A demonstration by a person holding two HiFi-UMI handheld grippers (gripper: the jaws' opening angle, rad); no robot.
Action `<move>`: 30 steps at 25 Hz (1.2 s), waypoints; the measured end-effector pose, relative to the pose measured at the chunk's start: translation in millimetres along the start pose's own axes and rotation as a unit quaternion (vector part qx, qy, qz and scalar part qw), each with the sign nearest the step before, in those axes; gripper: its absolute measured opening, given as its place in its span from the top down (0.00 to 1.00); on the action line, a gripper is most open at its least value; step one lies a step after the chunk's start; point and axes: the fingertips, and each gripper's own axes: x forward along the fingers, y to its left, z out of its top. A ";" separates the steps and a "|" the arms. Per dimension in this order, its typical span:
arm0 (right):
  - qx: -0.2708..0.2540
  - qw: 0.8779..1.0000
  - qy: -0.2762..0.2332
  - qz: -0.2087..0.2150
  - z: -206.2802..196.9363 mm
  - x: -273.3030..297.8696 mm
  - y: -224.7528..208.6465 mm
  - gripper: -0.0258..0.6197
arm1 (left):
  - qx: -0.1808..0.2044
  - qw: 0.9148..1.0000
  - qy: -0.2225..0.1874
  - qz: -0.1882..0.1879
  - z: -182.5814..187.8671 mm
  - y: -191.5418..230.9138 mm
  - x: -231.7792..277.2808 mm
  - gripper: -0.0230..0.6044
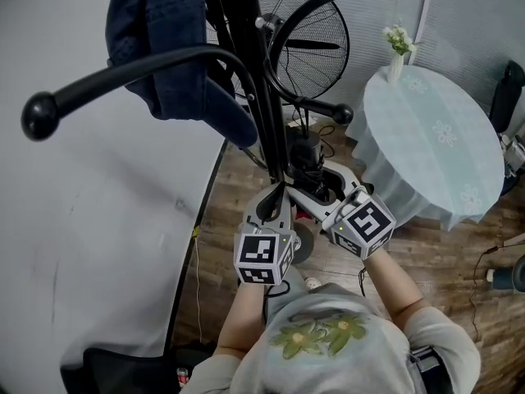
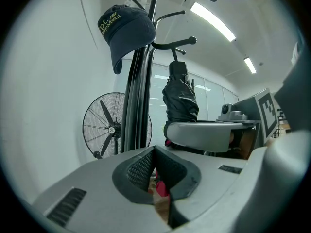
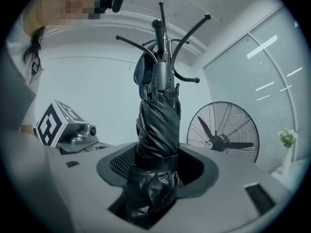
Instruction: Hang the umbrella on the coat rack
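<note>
Black umbrella (image 3: 156, 125), upright between right gripper's (image 3: 158, 165) jaws (coat rack (image 3: 163, 47) behind)

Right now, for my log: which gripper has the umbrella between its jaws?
The right gripper: the folded black umbrella stands between its jaws; the left gripper has its jaws together, empty.

The umbrella (image 3: 155, 130) stands between the right gripper's (image 3: 155, 168) jaws, with the coat rack (image 2: 137, 106) just beyond it. A fan (image 3: 222, 141) stands right of them.
</note>
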 end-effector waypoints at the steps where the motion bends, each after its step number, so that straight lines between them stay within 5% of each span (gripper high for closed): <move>1: -0.002 1.000 0.000 -0.002 -0.4 -0.2 -0.1 0.58 | 0.000 1.000 0.000 0.000 -0.2 -0.1 -0.1 0.96; 14: -0.001 1.000 0.022 -0.010 -13.0 -7.5 0.3 0.44 | 0.011 1.000 0.007 0.017 -1.7 8.7 -3.0 0.96; 22: 0.014 0.999 -0.011 -0.035 1.0 -34.1 -1.4 0.43 | 0.025 0.999 -0.008 0.020 12.7 -4.0 -13.2 0.96; 27: 0.014 0.999 -0.030 -0.043 9.8 -45.8 -3.6 0.54 | 0.028 0.999 -0.012 0.013 17.7 -10.1 -17.7 0.96; 30: 0.012 0.998 -0.035 -0.048 12.2 -49.2 -3.7 0.69 | 0.028 0.999 -0.013 0.008 18.9 -11.9 -18.8 0.96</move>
